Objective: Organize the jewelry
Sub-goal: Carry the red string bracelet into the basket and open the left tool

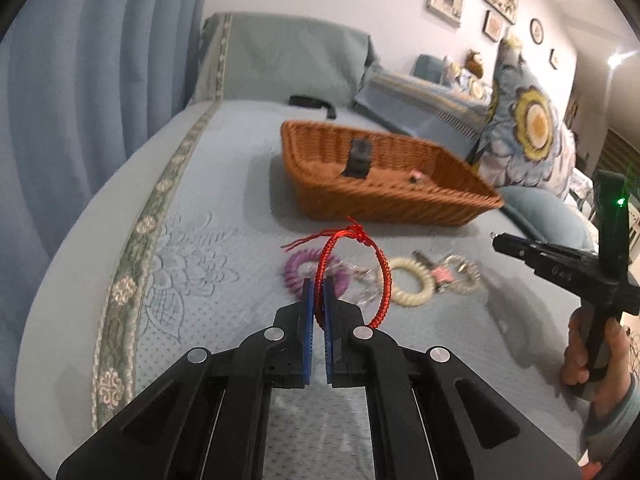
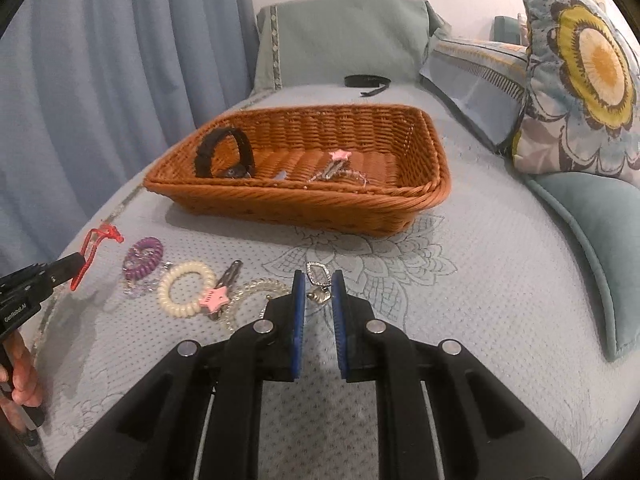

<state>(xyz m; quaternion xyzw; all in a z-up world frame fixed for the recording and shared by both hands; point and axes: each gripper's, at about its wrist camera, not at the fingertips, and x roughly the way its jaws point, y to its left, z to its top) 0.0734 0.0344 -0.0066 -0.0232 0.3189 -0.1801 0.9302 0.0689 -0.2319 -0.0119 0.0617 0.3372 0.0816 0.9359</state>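
The red braided bracelet (image 1: 348,276) is pinched between the blue pads (image 1: 307,304) of your left gripper (image 1: 318,292), its loop standing upright above the fingertips with the knotted tails pointing away toward the basket; the same bracelet shows in the right wrist view as a red loop (image 2: 90,250) at the tip of that tool, lifted off the bedspread. Just ahead of your left gripper and below the loop lie the purple coil hair tie (image 1: 304,268), a clear beaded bracelet (image 1: 362,284) and the cream coil hair tie (image 1: 412,286), with the pink star hair clip (image 1: 438,274) and a clear coil tie (image 1: 464,276) off to the right of it. Your right gripper (image 2: 316,292) has its jaws apart, straddling a small silver earring (image 2: 318,282) that lies on the blue bedspread (image 2: 480,280) between the fingertips; whether the pads touch it cannot be told. Farther ahead of both tools sits the brown wicker basket (image 2: 320,200), holding a black band (image 2: 224,152) standing on edge, another pink star clip (image 2: 340,156) and some clear pieces. Beyond the basket a black strap (image 2: 366,82) lies near the sofa back, and a floral cushion (image 2: 580,72) stands to the right of your right gripper.
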